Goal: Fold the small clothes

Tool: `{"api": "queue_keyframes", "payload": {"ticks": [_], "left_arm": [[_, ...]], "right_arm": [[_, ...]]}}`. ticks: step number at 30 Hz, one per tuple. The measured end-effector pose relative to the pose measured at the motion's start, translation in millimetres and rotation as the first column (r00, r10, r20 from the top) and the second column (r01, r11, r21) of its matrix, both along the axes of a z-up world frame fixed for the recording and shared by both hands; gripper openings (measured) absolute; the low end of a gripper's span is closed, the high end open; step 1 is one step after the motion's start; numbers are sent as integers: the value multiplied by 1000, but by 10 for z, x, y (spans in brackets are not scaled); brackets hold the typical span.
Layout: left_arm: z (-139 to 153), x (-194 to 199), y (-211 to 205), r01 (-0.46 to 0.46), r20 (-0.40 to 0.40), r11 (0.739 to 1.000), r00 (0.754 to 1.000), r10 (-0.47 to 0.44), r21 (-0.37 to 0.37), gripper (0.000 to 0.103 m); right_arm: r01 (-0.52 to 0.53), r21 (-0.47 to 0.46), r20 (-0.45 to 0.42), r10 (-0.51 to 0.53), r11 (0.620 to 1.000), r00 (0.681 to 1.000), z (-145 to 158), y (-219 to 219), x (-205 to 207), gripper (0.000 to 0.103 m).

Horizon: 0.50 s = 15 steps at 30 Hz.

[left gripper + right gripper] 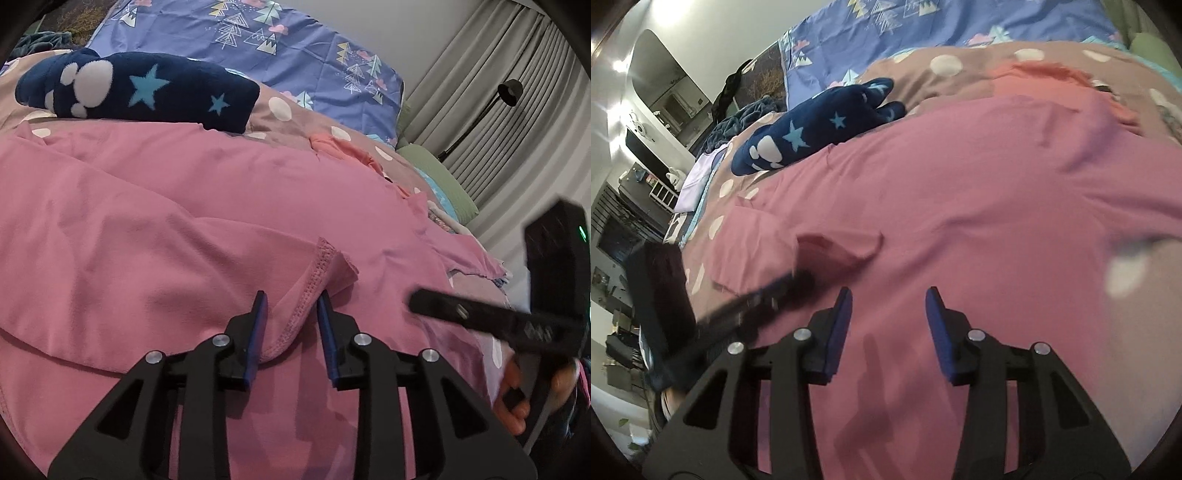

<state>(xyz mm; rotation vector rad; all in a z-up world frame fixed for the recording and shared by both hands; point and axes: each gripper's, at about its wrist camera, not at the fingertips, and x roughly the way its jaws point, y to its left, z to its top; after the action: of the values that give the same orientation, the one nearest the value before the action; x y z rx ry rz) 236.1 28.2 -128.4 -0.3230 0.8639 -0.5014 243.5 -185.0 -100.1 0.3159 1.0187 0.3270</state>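
Left wrist view has my left gripper (291, 306) open around the pink garment's (166, 229) hem fold, right gripper (888, 306) open and empty, so folding's barely started.

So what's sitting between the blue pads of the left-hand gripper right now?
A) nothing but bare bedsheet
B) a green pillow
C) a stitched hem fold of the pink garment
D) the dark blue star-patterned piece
C: in the left wrist view a raised fold of the pink garment, with its stitched hem showing, stands between the parted pads of the left gripper.
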Motion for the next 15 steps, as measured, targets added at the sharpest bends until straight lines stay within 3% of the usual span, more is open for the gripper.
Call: {"api": "queue_keyframes", "payload": {"ticks": [5, 7, 8, 10, 11, 13, 15], "left_arm": [[30, -30, -59, 42, 23, 999, 999, -42, -3, 25], [65, -58, -121, 78, 39, 997, 996, -78, 9, 8], [75, -67, -157, 95, 41, 995, 995, -95, 18, 6], [84, -75, -211, 99, 38, 994, 994, -101, 43, 4], [90, -69, -226, 98, 36, 994, 994, -100, 49, 4], [145, -56, -255, 92, 47, 994, 994, -95, 58, 3], [278, -33, -291, 84, 74, 995, 993, -88, 55, 3]], "right_arm": [[62, 93, -129, -49, 994, 990, -187, 90, 442, 44], [106, 135, -169, -83, 985, 982, -247, 112, 554, 48], [113, 139, -174, -88, 984, 981, -248, 124, 583, 48], [102, 114, -171, -82, 988, 982, -216, 216, 649, 31], [79, 91, -167, -63, 993, 984, -194, 283, 669, 4], [33, 80, -156, -20, 996, 988, -132, 373, 684, 2], [30, 48, -64, -27, 998, 998, 110, 418, 665, 2]]}}
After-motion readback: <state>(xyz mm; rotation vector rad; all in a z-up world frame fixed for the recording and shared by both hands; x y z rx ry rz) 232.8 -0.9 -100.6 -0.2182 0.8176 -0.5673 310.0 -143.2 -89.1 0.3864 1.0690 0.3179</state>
